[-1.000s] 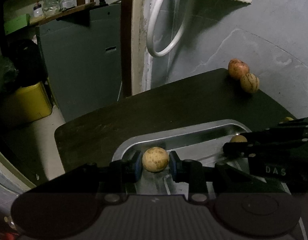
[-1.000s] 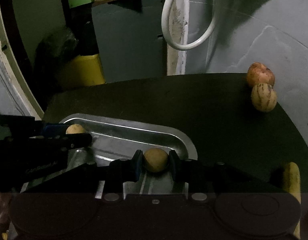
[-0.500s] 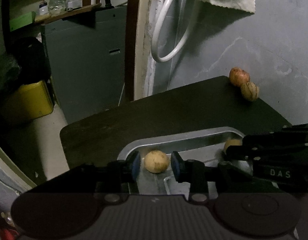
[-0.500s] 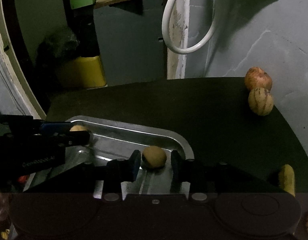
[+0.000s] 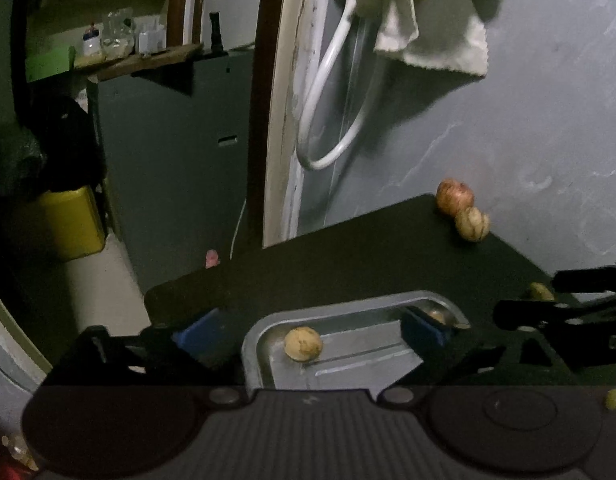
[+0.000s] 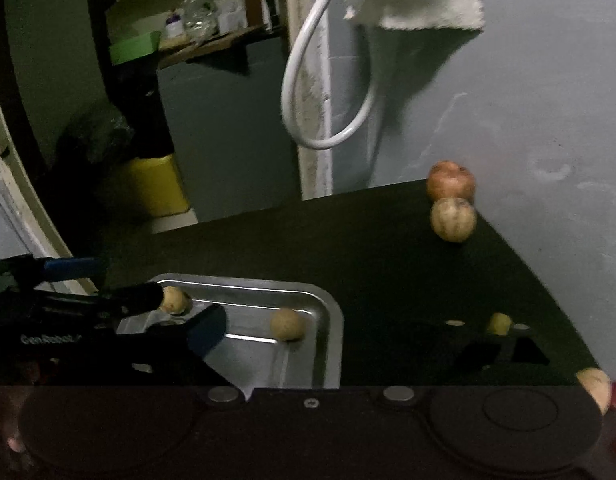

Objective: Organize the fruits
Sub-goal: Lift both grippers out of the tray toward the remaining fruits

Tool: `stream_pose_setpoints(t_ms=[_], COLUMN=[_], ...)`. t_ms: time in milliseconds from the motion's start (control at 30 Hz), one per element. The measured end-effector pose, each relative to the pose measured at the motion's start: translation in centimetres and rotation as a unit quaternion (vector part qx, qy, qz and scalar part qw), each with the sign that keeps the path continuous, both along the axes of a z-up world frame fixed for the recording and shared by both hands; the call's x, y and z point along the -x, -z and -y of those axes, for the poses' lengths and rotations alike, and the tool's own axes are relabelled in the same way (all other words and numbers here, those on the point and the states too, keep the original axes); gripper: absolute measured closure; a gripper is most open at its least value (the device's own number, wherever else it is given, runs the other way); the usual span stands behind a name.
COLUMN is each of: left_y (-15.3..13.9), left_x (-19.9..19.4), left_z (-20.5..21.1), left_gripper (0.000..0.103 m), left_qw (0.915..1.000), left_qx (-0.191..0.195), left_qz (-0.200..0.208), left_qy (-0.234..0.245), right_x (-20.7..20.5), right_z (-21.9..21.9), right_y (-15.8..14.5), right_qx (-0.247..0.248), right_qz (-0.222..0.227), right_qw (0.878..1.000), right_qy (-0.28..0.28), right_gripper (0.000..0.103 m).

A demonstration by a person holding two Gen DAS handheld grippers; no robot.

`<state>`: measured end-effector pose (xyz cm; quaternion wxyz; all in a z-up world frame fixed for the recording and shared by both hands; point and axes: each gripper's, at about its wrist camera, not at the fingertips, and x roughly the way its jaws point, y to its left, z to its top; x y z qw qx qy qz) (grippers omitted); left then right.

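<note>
A metal tray (image 5: pixel 348 304) (image 6: pixel 332 312) sits on the dark table. Two small tan round fruits lie in it, one at the tray's left end (image 5: pixel 303 344) (image 6: pixel 174 300) and one at its right end (image 6: pixel 287 324) (image 5: pixel 436 315). My left gripper (image 5: pixel 308 332) is wide open above the left fruit, holding nothing. My right gripper (image 6: pixel 348 332) is wide open near the tray's right end, holding nothing. A reddish apple (image 5: pixel 454 197) (image 6: pixel 450 181) and a striped round fruit (image 5: pixel 472 224) (image 6: pixel 453 220) rest at the table's far right corner.
A small yellow fruit (image 6: pixel 500 323) (image 5: pixel 541 291) lies on the table right of the tray. Another fruit (image 6: pixel 594 386) shows at the right edge. The grey wall, a white hose loop (image 5: pixel 328 120) and a hanging cloth (image 5: pixel 436 40) stand behind the table.
Both grippers opened, released their tan fruits into the tray, and pulled back and up. The fruits now lie free in the tray.
</note>
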<state>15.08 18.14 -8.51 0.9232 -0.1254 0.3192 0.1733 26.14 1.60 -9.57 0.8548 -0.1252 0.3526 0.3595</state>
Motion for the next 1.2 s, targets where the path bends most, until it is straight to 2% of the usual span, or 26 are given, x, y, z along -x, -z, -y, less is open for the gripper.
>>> stream_pose_setpoints(t_ms=[233,333,467,767,800,900,1000,1200], left_y=[-2.2,-3.2,-4.5,-4.6,-4.7,-5.4,-6.4,-8.3], left_x=[1.3,1.9,2.4,3.6,3.7,4.0,5.0,6.5], left_z=[-0.4,0.0,1.1,3.1,3.5,5.7,7.6,11.8], left_gripper=[0.001,0.000,0.000,0.001,0.001,0.001,0.001,0.001], left_qw=[0.9991,0.9987,0.9969,0.9827,0.9822,0.9838,0.9816,0.9832], left_qx=[0.029,0.032,0.029,0.120,0.117,0.071,0.065,0.034], left_qz=[0.027,0.026,0.019,0.020,0.015,0.007,0.021,0.023], left_qy=[0.018,0.031,0.070,0.140,0.146,0.165,0.178,0.178], right_x=[1.2,2.4,4.6,9.6,9.9,10.9,12.1,14.4], right_z=[3.4,5.3,7.9,14.6,15.5,17.5,19.0,21.9], right_y=[-2.7,-4.1,-6.4,-9.4,-9.4,-9.3,-9.8,-10.9], right_qx=[-0.009,-0.041,-0.068,-0.087,-0.093,-0.104,-0.103,-0.105], right_qz=[-0.005,-0.011,-0.014,-0.019,-0.026,-0.049,-0.036,0.003], right_qw=[0.999,0.996,0.991,0.977,0.976,0.973,0.975,0.982], right_qy=[0.051,0.079,0.110,0.193,0.197,0.201,0.194,0.154], right_gripper=[0.003,0.001,0.001,0.001,0.001,0.001,0.001,0.001])
